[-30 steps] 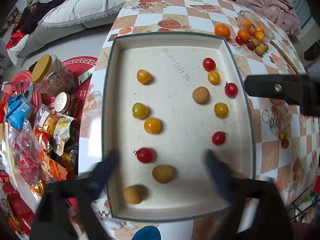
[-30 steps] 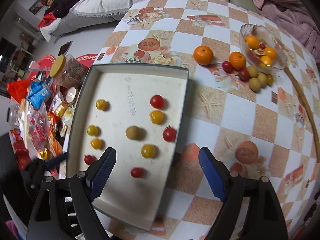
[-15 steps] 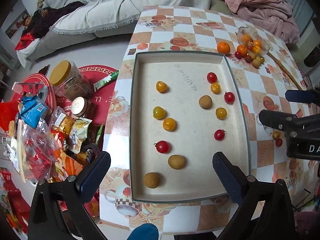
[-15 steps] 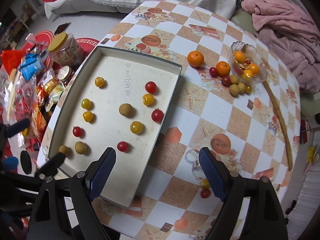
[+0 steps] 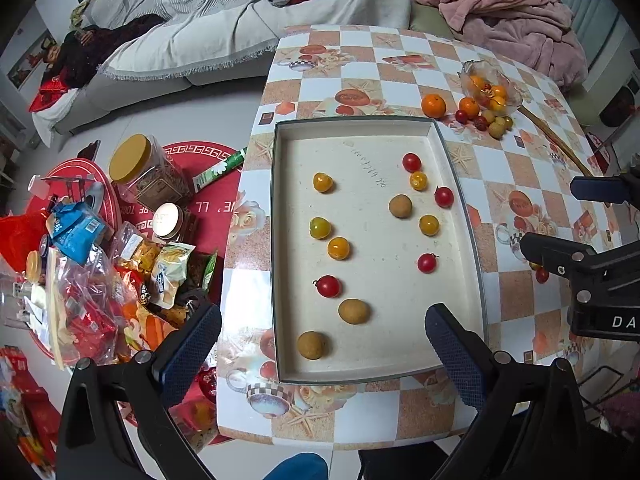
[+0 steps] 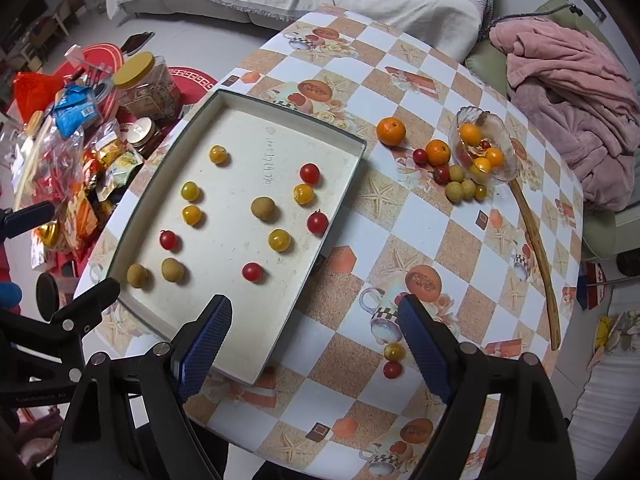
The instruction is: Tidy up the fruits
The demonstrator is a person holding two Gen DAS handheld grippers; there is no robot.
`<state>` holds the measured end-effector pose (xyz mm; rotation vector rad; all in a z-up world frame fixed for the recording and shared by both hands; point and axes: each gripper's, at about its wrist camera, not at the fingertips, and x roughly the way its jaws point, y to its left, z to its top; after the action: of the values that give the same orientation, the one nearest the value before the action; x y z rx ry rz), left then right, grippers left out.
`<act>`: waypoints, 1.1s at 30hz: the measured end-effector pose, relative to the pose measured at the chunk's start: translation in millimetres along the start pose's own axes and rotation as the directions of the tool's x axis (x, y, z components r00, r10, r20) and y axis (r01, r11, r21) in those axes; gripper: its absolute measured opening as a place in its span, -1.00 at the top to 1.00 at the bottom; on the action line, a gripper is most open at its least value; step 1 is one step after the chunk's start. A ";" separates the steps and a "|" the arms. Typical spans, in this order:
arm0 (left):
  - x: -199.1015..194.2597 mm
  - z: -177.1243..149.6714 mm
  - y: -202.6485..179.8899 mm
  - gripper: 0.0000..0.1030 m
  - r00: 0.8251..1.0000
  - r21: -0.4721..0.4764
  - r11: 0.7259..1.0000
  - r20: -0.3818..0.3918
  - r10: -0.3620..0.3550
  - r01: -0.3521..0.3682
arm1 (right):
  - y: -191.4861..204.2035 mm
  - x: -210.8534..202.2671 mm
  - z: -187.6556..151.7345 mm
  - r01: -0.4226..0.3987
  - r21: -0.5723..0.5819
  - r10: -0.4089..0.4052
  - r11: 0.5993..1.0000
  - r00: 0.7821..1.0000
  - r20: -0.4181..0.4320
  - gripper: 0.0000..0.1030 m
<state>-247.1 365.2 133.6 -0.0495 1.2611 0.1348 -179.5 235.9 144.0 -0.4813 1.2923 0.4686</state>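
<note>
Twelve small fruits are lying in the tray [image 5: 460, 184], which is sitting on the checkered desk [image 6: 472, 248]: four red cherry tomatoes, five yellow or orange ones and three brown round fruits. They are forming two loose columns, one toward the tray's left side and one toward its right, with colours mixed in each, so the sorting is looking only partly done, as far as I can judge.

More fruit is waiting outside the tray. Near the far corner a glass bowl [image 6: 504, 140] is holding oranges and small tomatoes, and just beside it a loose orange [image 6: 391, 131], a second orange, red tomatoes and brown fruits are sitting in a cluster on the desk. Closer in, a yellow tomato [image 6: 394, 352] and a red tomato [image 6: 392, 369] are lying on the desk right of the tray, just beside the right tongs' inner finger.

The left tongs [image 5: 320, 344] are hovering spread wide above the near end of the tray, holding nothing, with a brown fruit [image 5: 311, 345] between the fingers in view. The right tongs [image 6: 316, 340] are likewise spread and carrying nothing, hanging above the desk at the tray's near right corner.

Judging from this, the two stray tomatoes by the right tongs and the cluster near the bowl are remaining to be gathered.
</note>
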 end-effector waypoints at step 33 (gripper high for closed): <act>-15.1 4.5 -16.0 -0.99 1.000 0.029 0.999 0.019 0.021 -0.022 | -1.9 -17.5 4.0 -0.049 -0.061 0.052 0.997 0.998 0.041 -0.70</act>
<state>-245.3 348.8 148.8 -0.0096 1.2446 0.1352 -179.0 235.7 162.0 -0.4874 1.2548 0.5583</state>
